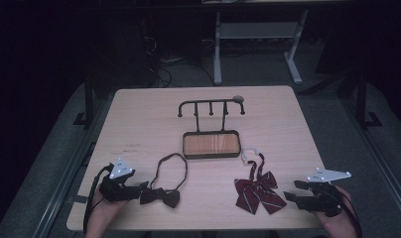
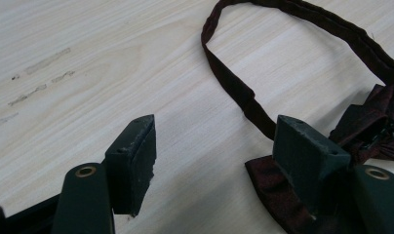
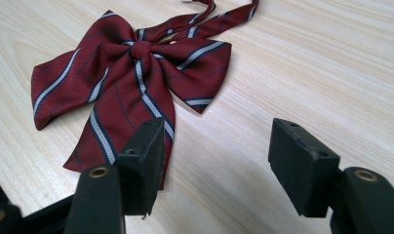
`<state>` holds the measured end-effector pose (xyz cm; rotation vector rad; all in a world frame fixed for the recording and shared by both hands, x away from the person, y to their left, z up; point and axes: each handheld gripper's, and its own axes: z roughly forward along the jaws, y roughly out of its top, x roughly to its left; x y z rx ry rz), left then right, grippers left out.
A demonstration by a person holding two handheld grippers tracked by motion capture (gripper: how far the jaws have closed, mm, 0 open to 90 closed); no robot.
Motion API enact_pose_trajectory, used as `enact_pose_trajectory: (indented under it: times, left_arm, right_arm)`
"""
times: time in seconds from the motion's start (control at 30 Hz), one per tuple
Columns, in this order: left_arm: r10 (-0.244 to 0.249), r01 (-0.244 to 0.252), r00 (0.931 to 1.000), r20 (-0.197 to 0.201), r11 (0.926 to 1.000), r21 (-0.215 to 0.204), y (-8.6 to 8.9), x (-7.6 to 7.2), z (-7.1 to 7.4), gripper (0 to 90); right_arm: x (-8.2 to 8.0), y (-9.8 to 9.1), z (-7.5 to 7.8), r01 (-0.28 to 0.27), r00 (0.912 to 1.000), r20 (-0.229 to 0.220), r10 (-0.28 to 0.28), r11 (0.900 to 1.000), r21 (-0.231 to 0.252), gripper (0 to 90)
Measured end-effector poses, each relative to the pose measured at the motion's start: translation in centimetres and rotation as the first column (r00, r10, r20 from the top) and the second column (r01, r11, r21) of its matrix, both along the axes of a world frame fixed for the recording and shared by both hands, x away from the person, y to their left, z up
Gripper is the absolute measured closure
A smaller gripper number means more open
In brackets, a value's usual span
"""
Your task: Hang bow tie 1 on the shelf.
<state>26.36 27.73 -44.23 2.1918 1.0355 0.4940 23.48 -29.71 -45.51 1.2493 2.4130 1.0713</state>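
Note:
A dark maroon bow tie [image 1: 161, 196] with a neck loop lies near the table's front left; in the left gripper view the bow tie [image 2: 365, 131] and its strap sit at the right. My left gripper [image 1: 141, 191] is open just left of the bow, and one jaw rests over the bow's edge, left gripper [image 2: 214, 161]. A red striped ribbon bow [image 1: 258, 191] lies at front right; the ribbon bow [image 3: 136, 73] spreads flat before my open right gripper [image 3: 217, 161]. The right gripper [image 1: 295, 191] is a short way to the ribbon's right, with nothing between its jaws.
A black hook rack [image 1: 211, 106] rises behind a wooden tray [image 1: 211, 145] at the table's centre. A small white clip [image 1: 249, 152] lies by the ribbon's straps. The person's hands enter at the table's front corners.

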Motion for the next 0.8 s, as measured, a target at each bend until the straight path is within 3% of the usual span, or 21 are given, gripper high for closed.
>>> enact_pose_trajectory:
  times: [0.53, 0.8]
  left_arm:
    - [-0.014, 0.014, 0.9999, 0.009, 0.9999, 0.002, 0.0, 0.2, -0.1, 31.4]
    - [-0.021, 0.021, 0.9997, 0.013, 0.9998, 0.0, 0.0, 0.3, -0.1, 30.7]
  right_arm:
    - [0.1, 1.4, 0.6, -0.026, 0.9997, 0.0, 0.026, 0.9993, -0.028, 38.1]
    - [1.0, 2.4, 1.9, -0.069, 0.9976, -0.013, 0.068, 0.996, -0.056, 40.5]
